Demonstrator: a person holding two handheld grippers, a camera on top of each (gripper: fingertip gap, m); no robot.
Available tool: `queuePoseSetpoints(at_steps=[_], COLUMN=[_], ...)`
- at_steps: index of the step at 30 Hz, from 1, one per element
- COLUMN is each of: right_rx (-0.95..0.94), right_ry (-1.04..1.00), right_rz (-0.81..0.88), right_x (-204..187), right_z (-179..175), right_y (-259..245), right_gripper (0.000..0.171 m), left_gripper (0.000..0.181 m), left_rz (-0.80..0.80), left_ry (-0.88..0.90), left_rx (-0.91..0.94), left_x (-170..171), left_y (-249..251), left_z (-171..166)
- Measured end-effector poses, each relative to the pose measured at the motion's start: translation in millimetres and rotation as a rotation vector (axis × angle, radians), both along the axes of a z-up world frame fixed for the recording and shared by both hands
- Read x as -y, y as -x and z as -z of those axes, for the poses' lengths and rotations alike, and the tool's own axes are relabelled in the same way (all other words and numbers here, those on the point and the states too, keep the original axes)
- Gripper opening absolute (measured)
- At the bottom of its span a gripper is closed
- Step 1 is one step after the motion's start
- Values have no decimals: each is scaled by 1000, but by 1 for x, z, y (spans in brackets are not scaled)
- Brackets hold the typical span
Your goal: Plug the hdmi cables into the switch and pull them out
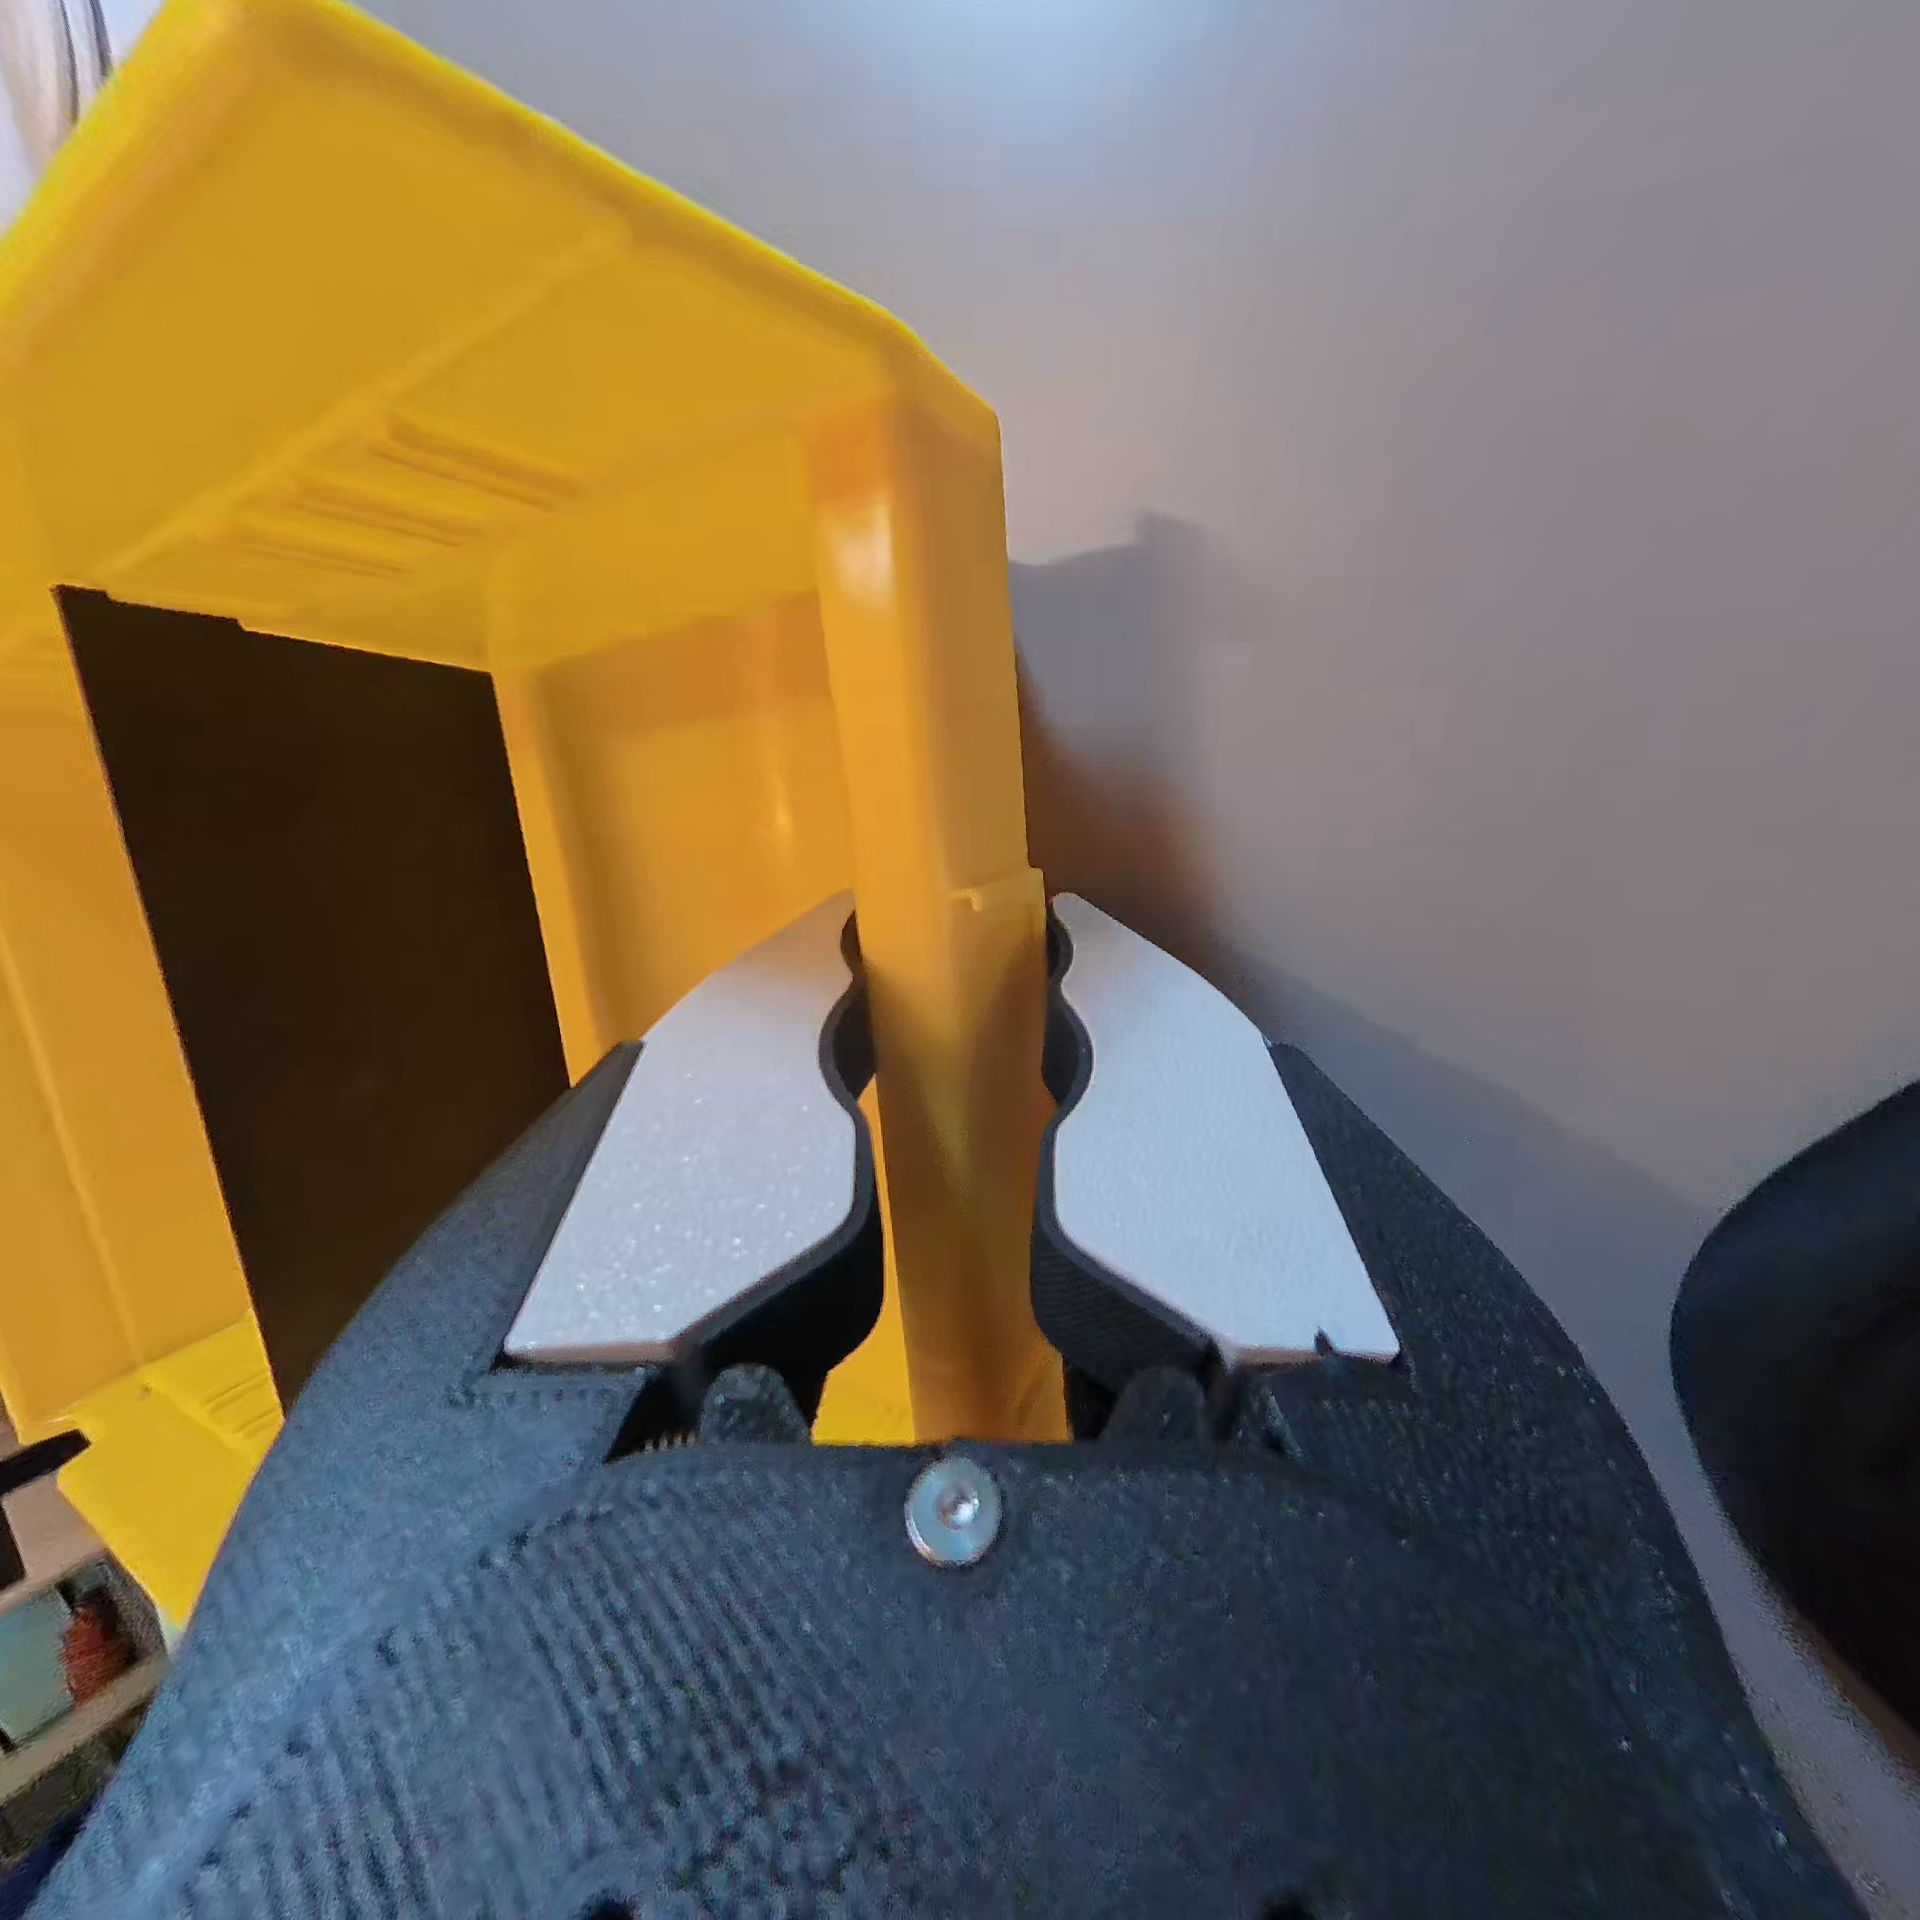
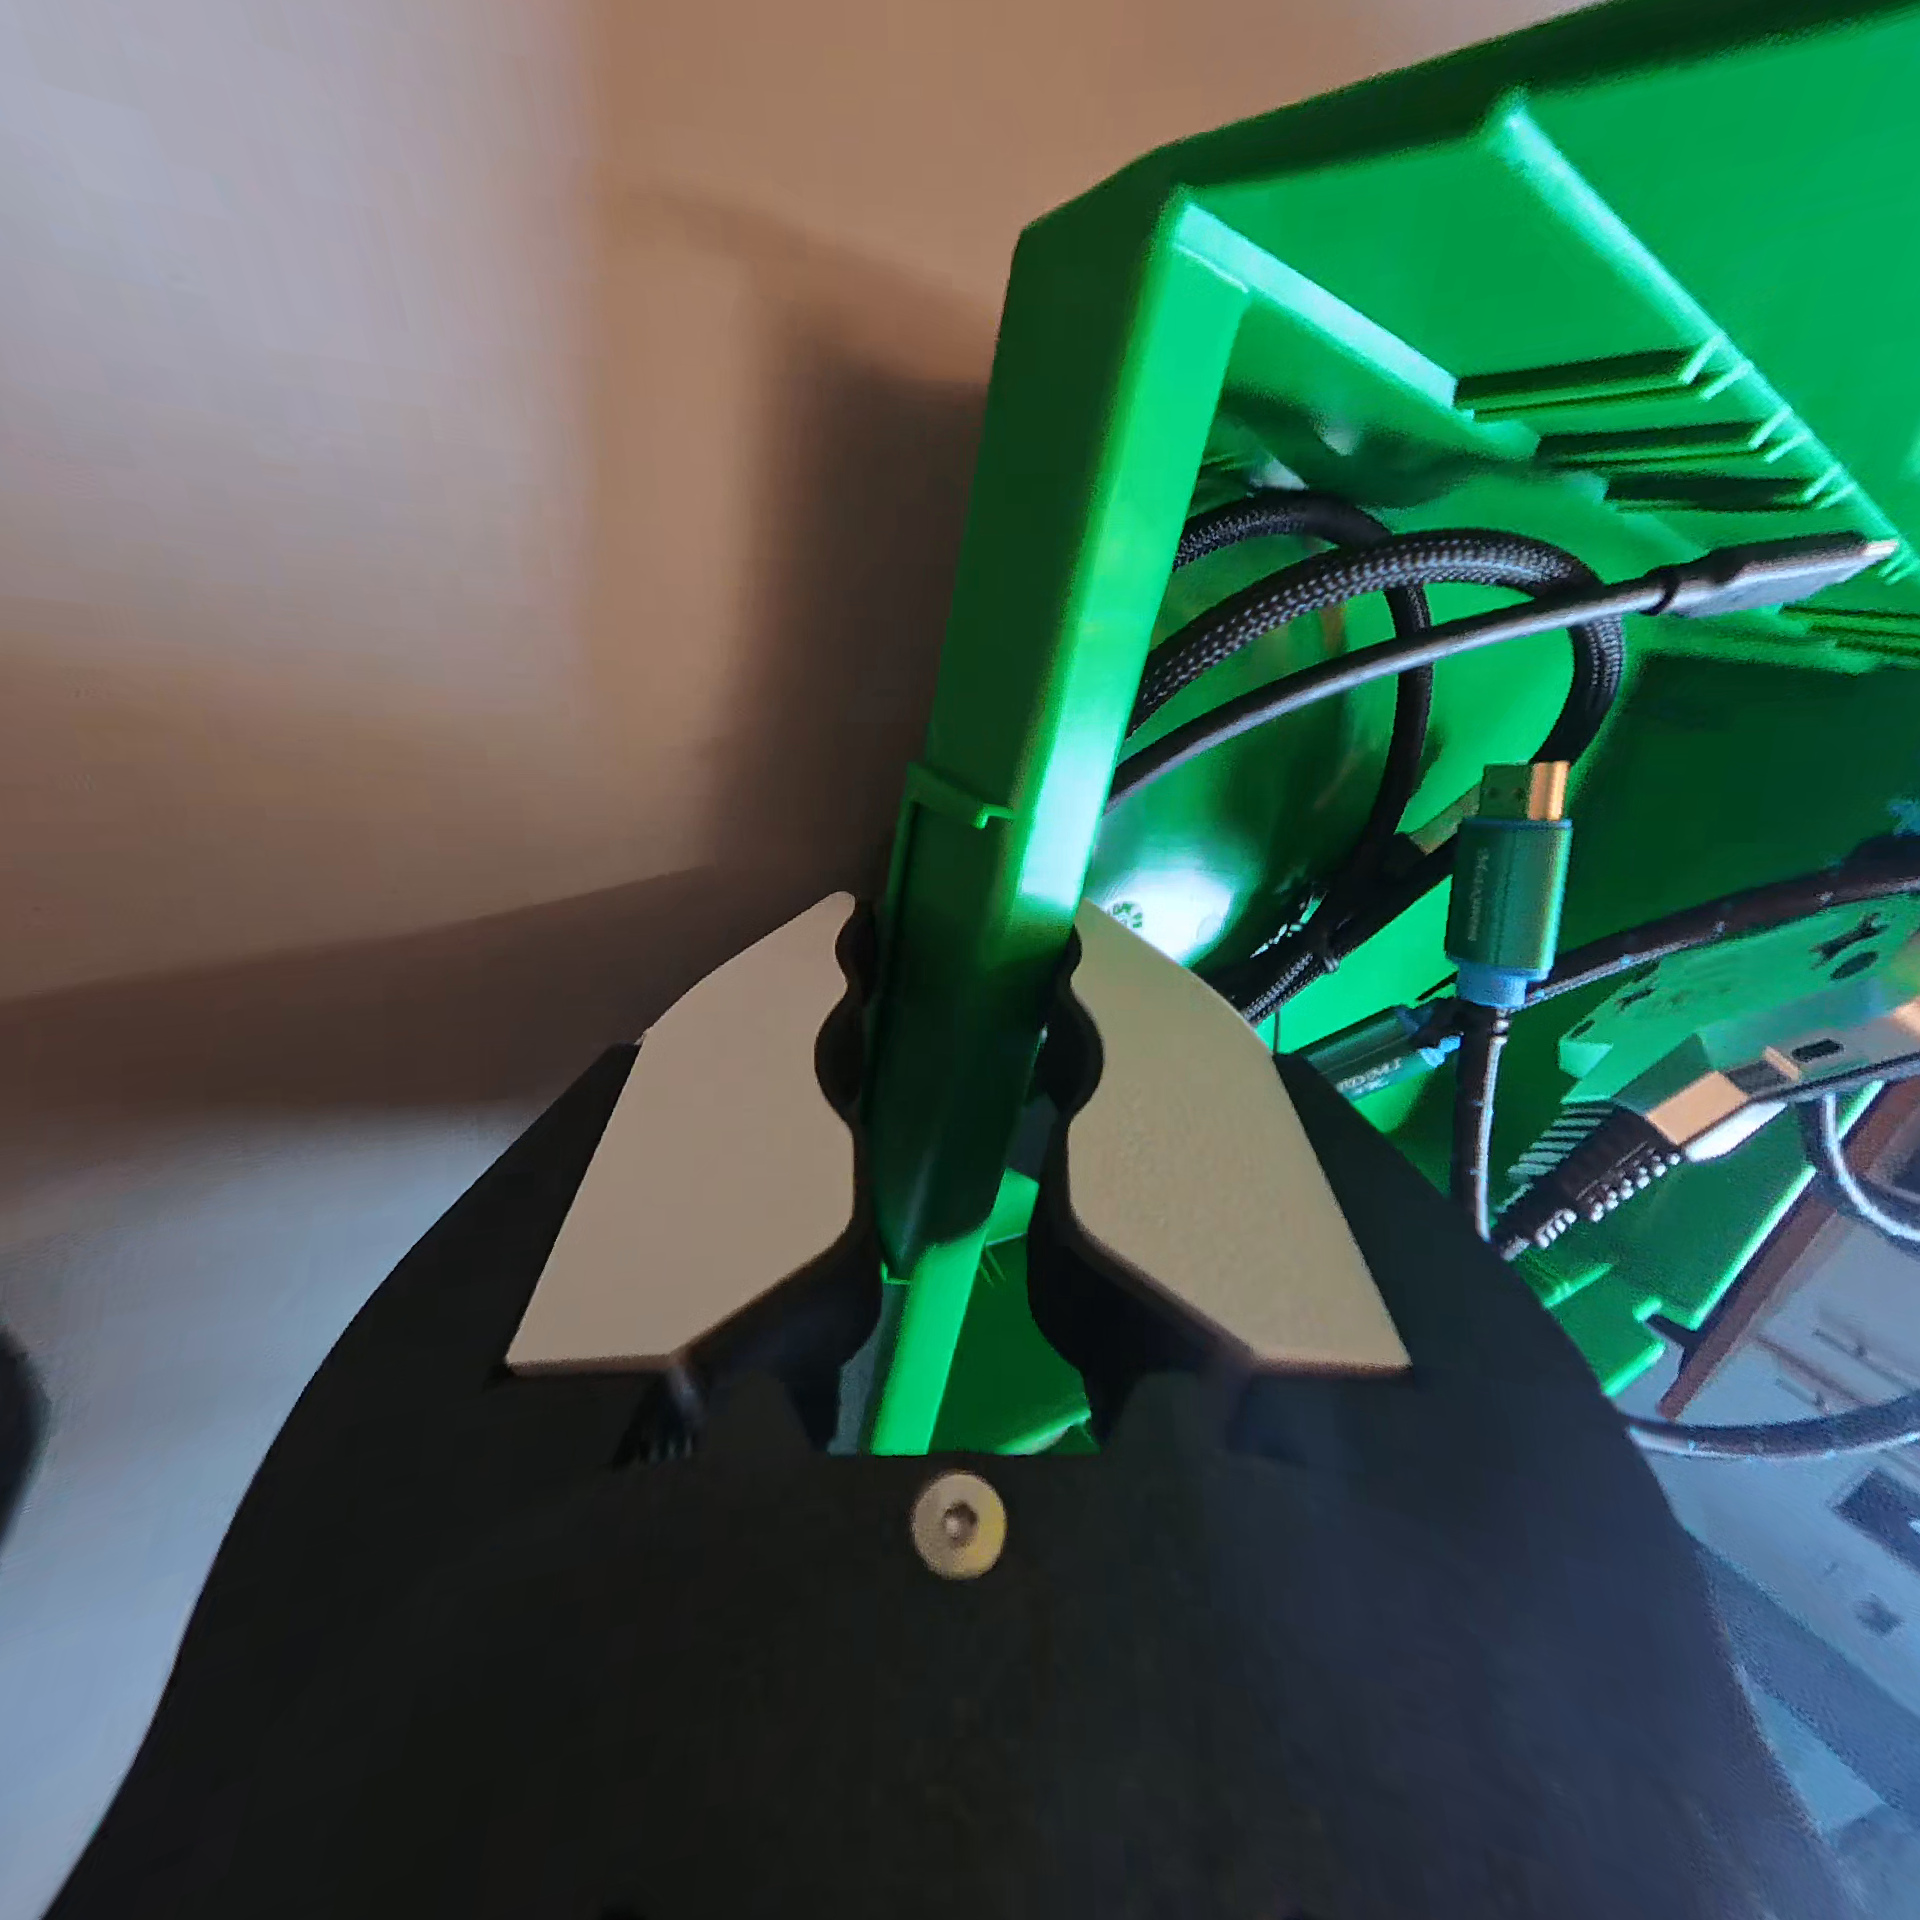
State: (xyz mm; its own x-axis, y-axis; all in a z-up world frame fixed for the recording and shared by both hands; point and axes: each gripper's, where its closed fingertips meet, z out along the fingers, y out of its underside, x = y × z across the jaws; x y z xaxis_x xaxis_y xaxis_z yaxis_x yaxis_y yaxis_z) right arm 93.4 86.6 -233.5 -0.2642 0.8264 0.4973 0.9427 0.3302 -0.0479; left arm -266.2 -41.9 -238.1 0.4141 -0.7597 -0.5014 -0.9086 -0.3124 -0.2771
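The left claw (image 1: pixel 951 935) is closed on the corner edge of a yellow bin (image 1: pixel 416 436), which is tipped on its side with its open mouth toward the camera; inside it looks dark and I cannot tell what it contains. The right claw (image 2: pixel 961 925) is closed the same way on the edge of a green bin (image 2: pixel 1091 540), also tipped. Inside this one lie the hdmi cables (image 2: pixel 1382 623), black and braided, one with a blue-green plug (image 2: pixel 1507 894) standing up. The switch I cannot identify with certainty. I judge this is a preparing step: nothing is plugged yet. Next, both claws must let go of the bins, and one must take a plug by its body.
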Motion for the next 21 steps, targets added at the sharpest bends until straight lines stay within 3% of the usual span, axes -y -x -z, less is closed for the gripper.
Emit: queuePoseSetpoints(at_steps=[8, 10, 14, 18, 21], right_rx=[-59, -222, -703, -1079, -1204], right_ry=[-40, 29, 484, 411, 294], right_rz=[-170, -193, -92, 183, 442], right_x=[103, 139, 206, 165, 124], right_z=[-1, -13, -74, -119, -109], right_y=[39, 54, 62, 2, -57], right_gripper=[34, 38, 41, 43, 44], left_gripper=[33, 39, 35, 36, 35], left_rz=[113, 82, 7, -61, -113], left_ry=[-184, -247, -326, -215, -226], left_rx=[9, 89, 395, 788, 910], left_x=[-28, -27, -1, 45, 64], left_y=[-44, -54, -92, -154, -190], left_z=[-12, -27, -61, -80, -86])
